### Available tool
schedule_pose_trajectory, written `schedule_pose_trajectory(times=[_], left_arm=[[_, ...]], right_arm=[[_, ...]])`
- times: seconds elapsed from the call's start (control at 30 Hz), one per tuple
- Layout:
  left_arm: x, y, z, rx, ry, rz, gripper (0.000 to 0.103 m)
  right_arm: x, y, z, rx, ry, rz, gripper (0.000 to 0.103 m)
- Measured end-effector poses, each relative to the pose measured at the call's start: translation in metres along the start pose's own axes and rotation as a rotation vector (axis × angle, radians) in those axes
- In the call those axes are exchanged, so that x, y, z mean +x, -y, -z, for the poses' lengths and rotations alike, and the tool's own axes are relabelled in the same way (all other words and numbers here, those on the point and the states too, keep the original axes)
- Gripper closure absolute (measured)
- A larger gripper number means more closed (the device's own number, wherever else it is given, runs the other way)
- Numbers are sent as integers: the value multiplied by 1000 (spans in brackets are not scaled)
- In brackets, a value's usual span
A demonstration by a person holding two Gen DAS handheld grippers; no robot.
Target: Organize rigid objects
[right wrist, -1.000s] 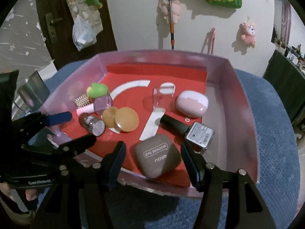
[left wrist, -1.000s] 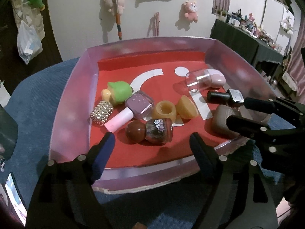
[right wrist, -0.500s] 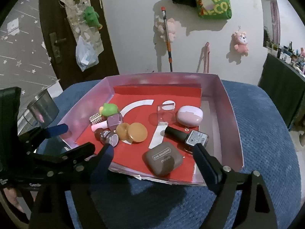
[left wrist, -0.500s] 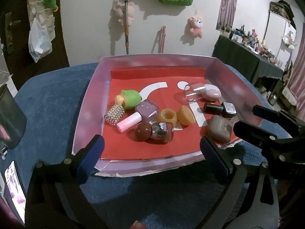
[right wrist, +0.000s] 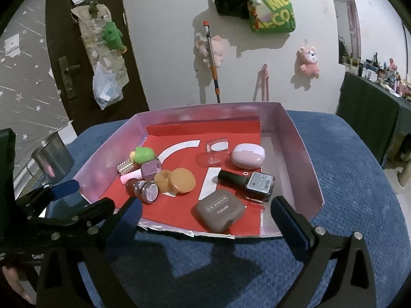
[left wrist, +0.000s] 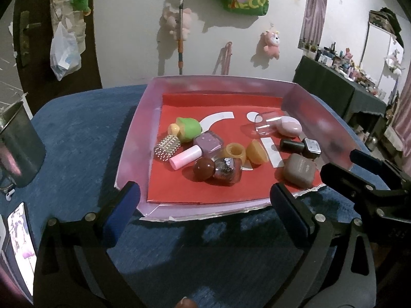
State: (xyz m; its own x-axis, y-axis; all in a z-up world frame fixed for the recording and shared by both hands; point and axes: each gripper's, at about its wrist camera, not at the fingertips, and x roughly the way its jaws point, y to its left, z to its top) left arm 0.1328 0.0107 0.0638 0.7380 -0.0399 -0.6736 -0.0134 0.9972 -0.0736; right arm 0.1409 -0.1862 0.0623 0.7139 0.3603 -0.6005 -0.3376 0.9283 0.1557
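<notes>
A pink tray (left wrist: 133, 138) with a red liner holds several small items. Among them are a brown eye shadow case (right wrist: 218, 210), a black nail polish bottle (right wrist: 246, 182), a pink-white case (right wrist: 248, 155), an amber jar (left wrist: 233, 151), a purple bottle (left wrist: 208, 142) and a green toy (left wrist: 188, 128). My left gripper (left wrist: 204, 197) hovers open in front of the tray's near edge, holding nothing. My right gripper (right wrist: 206, 208) is also short of the tray; its jaws are opening, with nothing between them. Each gripper shows at the side of the other's view.
The tray rests on a blue padded surface (left wrist: 205, 256). A metal mug (left wrist: 18, 151) stands at the left, with a lit phone (left wrist: 21, 243) near it. A dark cluttered table (left wrist: 334, 87) is at the far right, and a wall with hanging toys is behind.
Both grippers have drawn back from the tray and spread their jaws wider. The tray's contents have not moved.
</notes>
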Motion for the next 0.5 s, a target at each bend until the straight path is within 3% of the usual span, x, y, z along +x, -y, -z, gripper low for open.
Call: schedule_pose_trajectory(times=[0.5], left_arm=[[3,-3,10,16,26,-71,0]], right_arm=[[5,-2,17,-16,25,100,0]])
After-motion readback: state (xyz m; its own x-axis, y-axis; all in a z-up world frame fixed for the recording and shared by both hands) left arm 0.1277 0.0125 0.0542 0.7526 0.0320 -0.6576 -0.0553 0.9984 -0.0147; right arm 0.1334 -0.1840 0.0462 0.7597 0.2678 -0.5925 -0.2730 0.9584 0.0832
